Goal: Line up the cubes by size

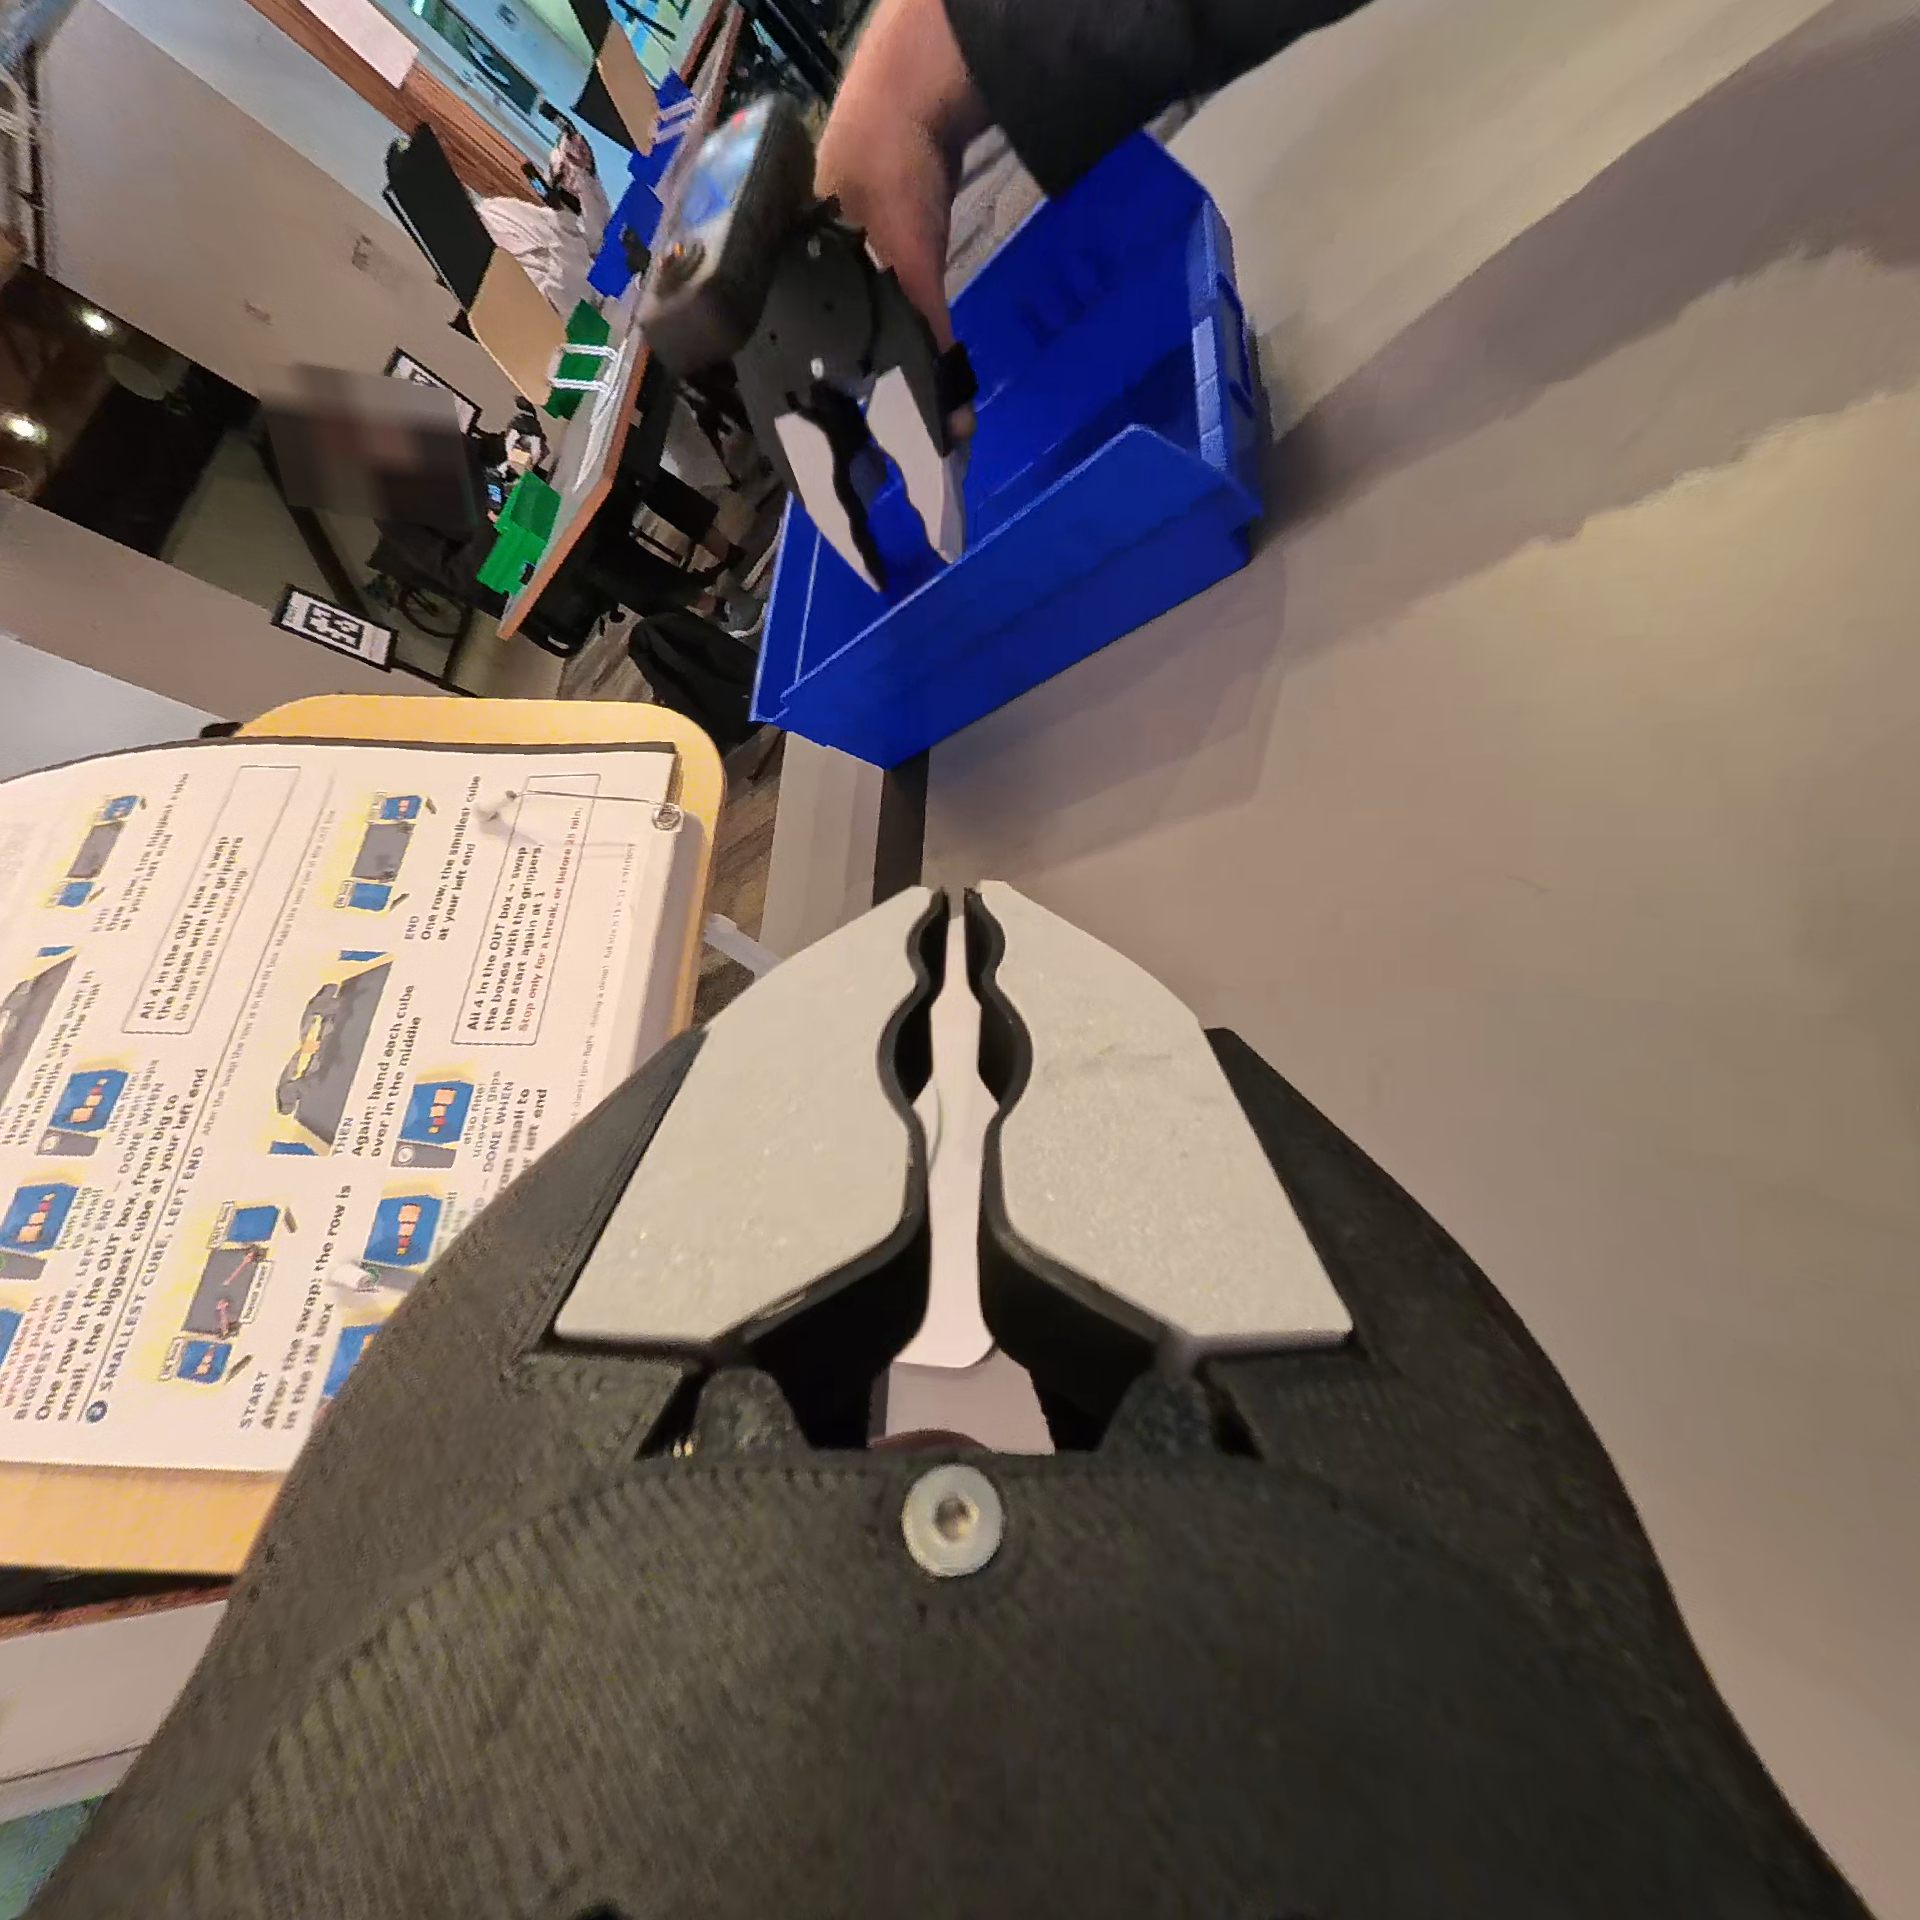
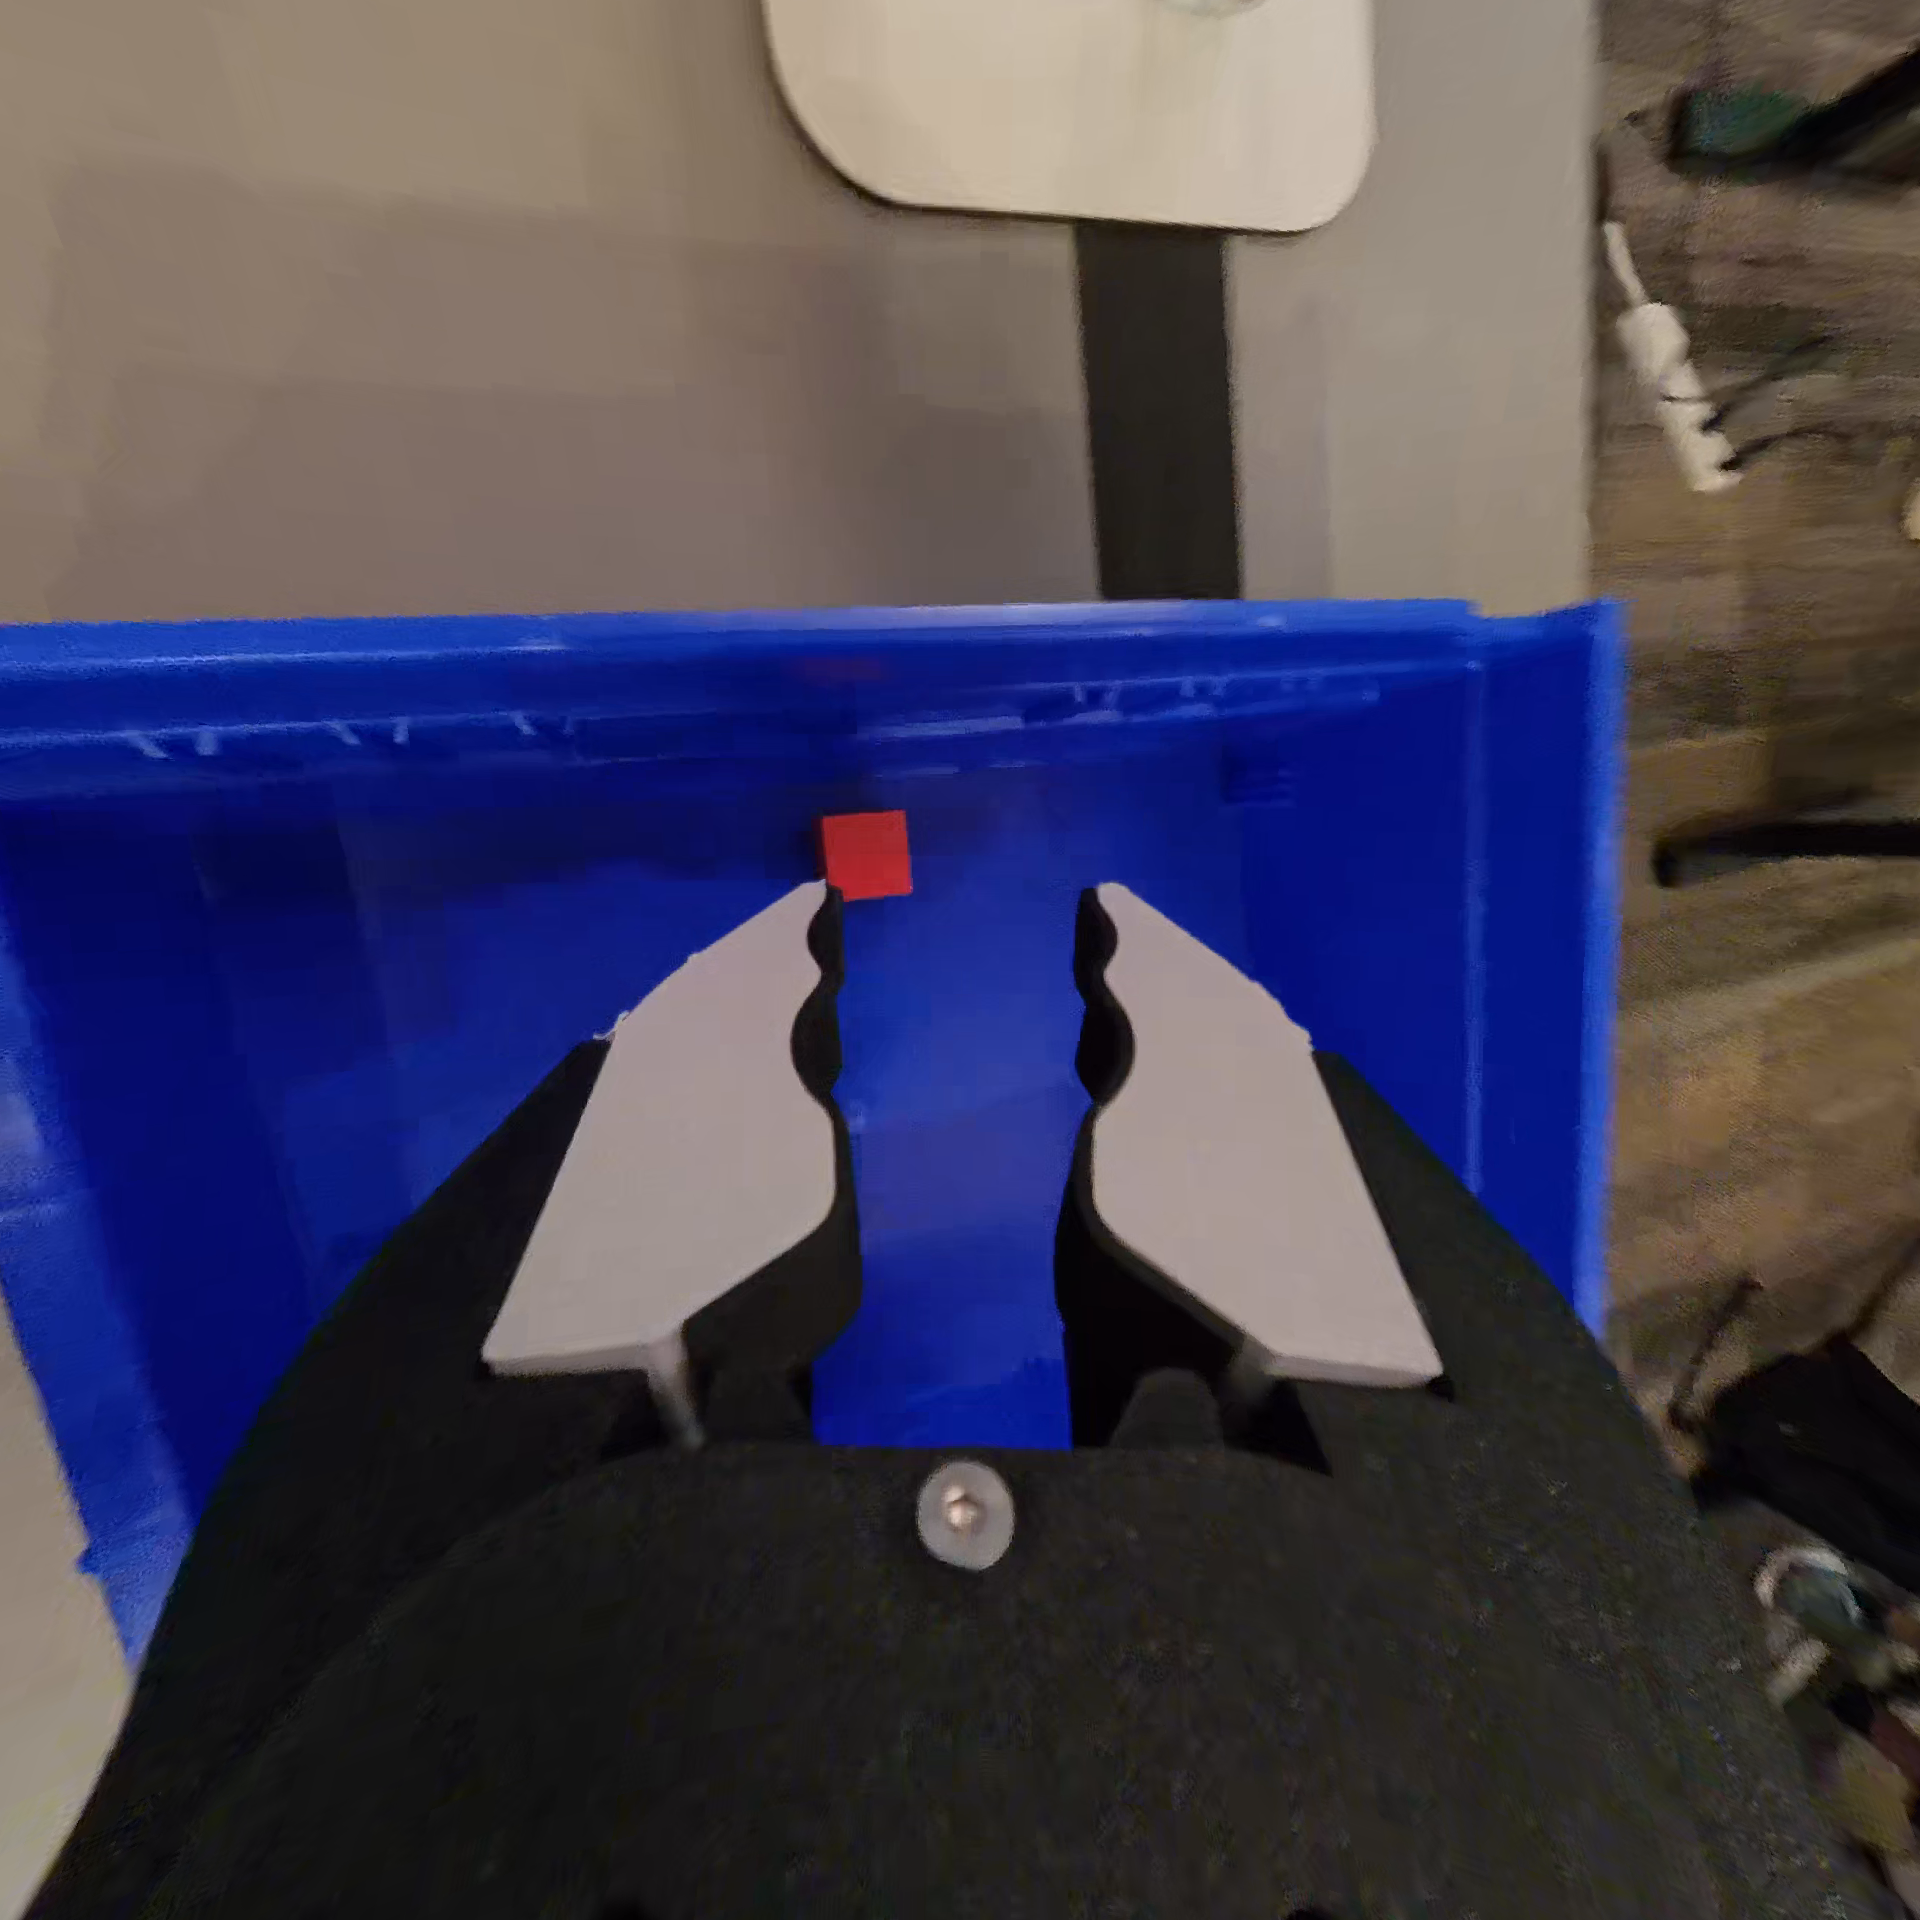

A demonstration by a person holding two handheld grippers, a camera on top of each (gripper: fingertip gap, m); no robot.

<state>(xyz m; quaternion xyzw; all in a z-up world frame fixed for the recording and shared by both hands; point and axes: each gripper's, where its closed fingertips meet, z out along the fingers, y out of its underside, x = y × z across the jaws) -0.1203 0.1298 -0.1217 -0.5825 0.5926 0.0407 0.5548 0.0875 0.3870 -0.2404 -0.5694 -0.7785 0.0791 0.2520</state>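
A small red cube lies on the floor of a blue bin, close to its far wall. My right gripper hangs inside the bin with its jaws open and nothing between the pads. The cube sits just beyond the left fingertip, not between the fingers. In the left wrist view the right gripper dips into the same bin, held by a hand. My left gripper is shut with nothing in it, low over the grey table near its edge.
A printed instruction sheet on a tan board lies left of the table edge. A dark strip runs along that edge by the bin's corner. A pale rounded board sits beyond the bin. Floor with cables lies to the right.
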